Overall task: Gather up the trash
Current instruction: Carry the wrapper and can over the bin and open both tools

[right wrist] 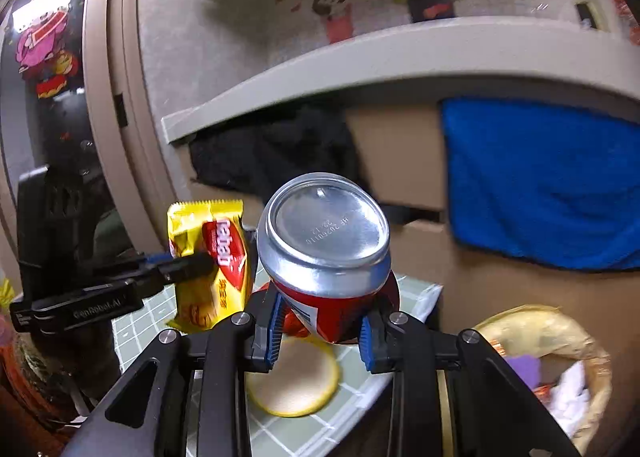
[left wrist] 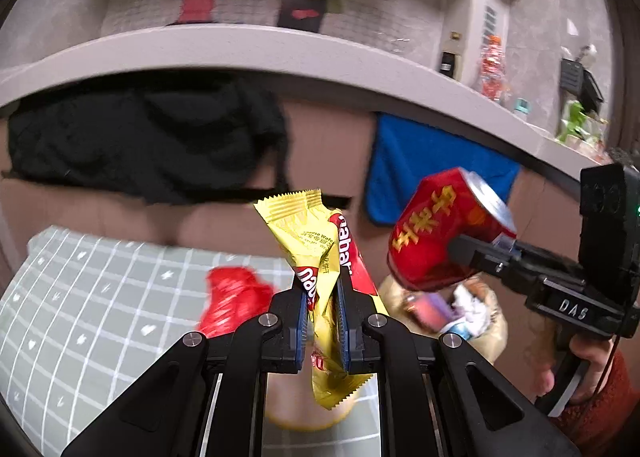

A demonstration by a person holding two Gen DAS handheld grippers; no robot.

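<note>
Holding trash (right wrist: 568,385), the bin (right wrist: 520,317); left gripper (left wrist: 324,297) clamps wrapper (left wrist: 308,229), right gripper (right wrist: 320,331) clamps can (right wrist: 324,241).

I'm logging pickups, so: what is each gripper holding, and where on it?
The left gripper pinches the yellow wafer wrapper across its middle. The right gripper clamps the red can by its sides, near the lower end.

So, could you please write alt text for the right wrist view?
The right tool grips a red drink can, silver base toward the camera, above a green checked tablecloth. To its left, the left tool pinches a yellow wafer wrapper; a lined bin of rubbish sits lower right.
</note>
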